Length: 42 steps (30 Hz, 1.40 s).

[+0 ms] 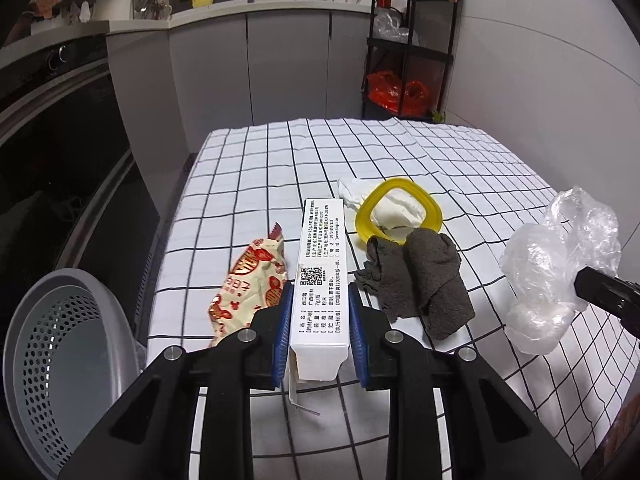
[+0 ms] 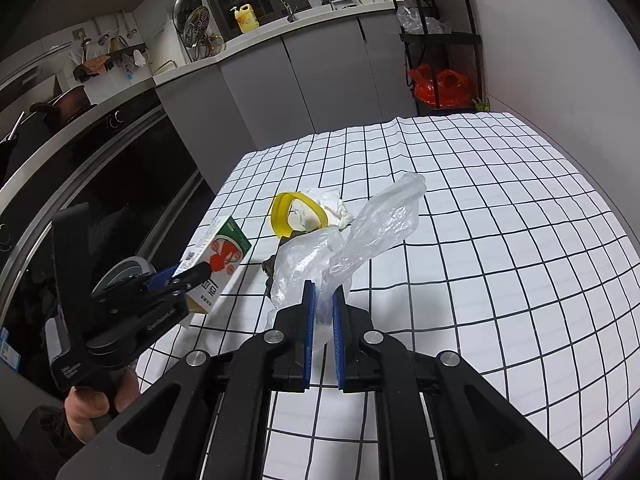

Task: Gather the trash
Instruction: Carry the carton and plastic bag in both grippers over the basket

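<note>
Left wrist: checked tablecloth (image 1: pixel 400 152), grey cabinets (image 1: pixel 248 68).

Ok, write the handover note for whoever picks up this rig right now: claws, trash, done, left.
Left claw: shut on the white medicine box, lifted off the checked tablecloth.
Right claw: shut on the clear plastic bag.
Grey perforated bin: left of the table, nothing visible inside.
Done: two pieces gripped, none binned yet.
Left on the table: snack wrapper, yellow ring around crumpled tissue, grey cloth.
</note>
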Motion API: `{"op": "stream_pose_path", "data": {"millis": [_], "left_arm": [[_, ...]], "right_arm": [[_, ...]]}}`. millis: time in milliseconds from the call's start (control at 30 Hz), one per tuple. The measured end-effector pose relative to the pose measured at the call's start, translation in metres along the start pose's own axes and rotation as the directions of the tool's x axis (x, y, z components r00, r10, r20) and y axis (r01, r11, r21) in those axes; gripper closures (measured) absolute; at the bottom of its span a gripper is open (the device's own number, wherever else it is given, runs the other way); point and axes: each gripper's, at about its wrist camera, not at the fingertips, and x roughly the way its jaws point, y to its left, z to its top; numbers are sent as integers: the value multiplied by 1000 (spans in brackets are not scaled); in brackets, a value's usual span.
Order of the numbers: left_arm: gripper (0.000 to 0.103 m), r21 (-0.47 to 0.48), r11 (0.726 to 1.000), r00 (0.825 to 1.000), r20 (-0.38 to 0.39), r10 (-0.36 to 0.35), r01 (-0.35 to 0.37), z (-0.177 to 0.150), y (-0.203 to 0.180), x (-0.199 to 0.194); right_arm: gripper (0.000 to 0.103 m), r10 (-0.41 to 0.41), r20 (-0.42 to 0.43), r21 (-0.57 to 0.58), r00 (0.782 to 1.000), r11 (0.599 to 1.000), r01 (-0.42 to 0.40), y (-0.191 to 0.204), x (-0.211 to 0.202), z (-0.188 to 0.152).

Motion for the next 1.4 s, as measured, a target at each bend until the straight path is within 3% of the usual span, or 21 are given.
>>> {"op": "stream_pose_path", "data": {"millis": [333, 700, 1067, 1400], "left_arm": [[78, -22, 1000, 999, 48, 18, -17, -11, 29, -45], [78, -70, 993, 991, 89, 99, -93, -27, 81, -87], [78, -148, 973, 980, 67, 188, -177, -53, 137, -108], [77, -222, 945, 967, 24, 253, -242, -77, 186, -117]], "right_arm": [[94, 23, 6, -47, 1000, 999, -23, 24, -1, -3], [94, 89, 3, -111, 996, 990, -88, 73, 2, -1], [94, 190, -19, -189, 982, 963, -190, 150, 16, -11], [94, 272, -90, -222, 958, 932, -285, 216, 49, -22]]}}
